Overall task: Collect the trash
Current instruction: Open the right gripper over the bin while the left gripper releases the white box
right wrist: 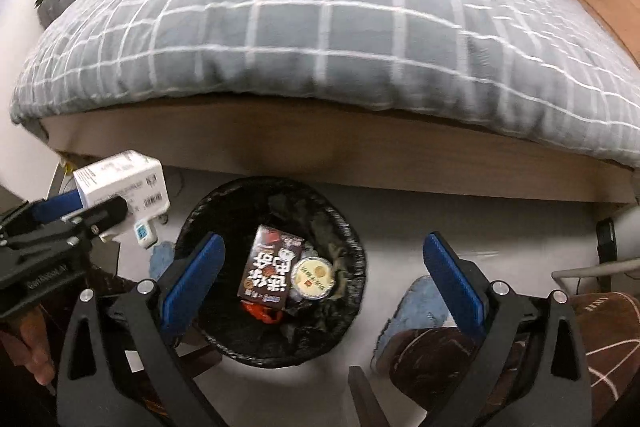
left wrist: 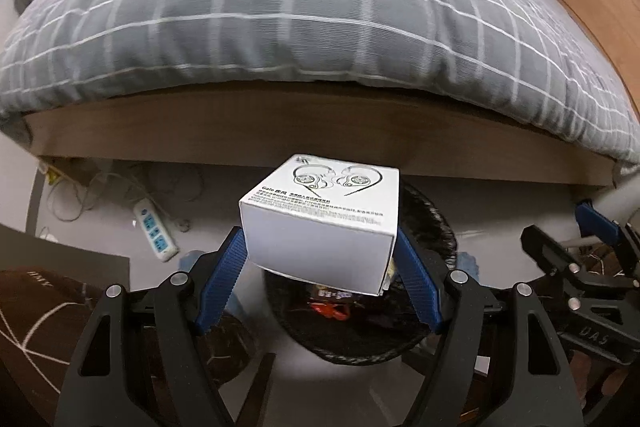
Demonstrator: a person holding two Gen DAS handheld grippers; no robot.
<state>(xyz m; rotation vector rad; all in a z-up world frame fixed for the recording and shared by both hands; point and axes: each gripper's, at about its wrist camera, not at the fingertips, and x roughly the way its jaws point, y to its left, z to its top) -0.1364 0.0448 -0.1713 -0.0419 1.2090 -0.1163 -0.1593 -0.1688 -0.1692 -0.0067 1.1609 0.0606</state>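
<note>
The left gripper [left wrist: 320, 251] pinches a small white earphone box [left wrist: 320, 223] between its blue pads, holding it in the air above and toward the left of a round bin lined with a black bag [right wrist: 352, 239]. The right gripper [right wrist: 320, 275] is spread wide and holds nothing, its fingers on either side of the bin mouth below it. Inside the bin lie a dark snack box [right wrist: 268, 267] and a round foil-topped cup [right wrist: 314, 277]. The likely risk is that the box, released from here, would catch the rim and tumble onto the floor, since from the right wrist view it looks off to the bin's left edge; the squeeze could also dent the thin card. Beyond both grippers is a bed with a grey checked duvet [left wrist: 300, 15] on a wooden frame [right wrist: 360, 151]. The pale floor to the left of the held box carries a white power strip [left wrist: 156, 235] and loose cables.
</note>
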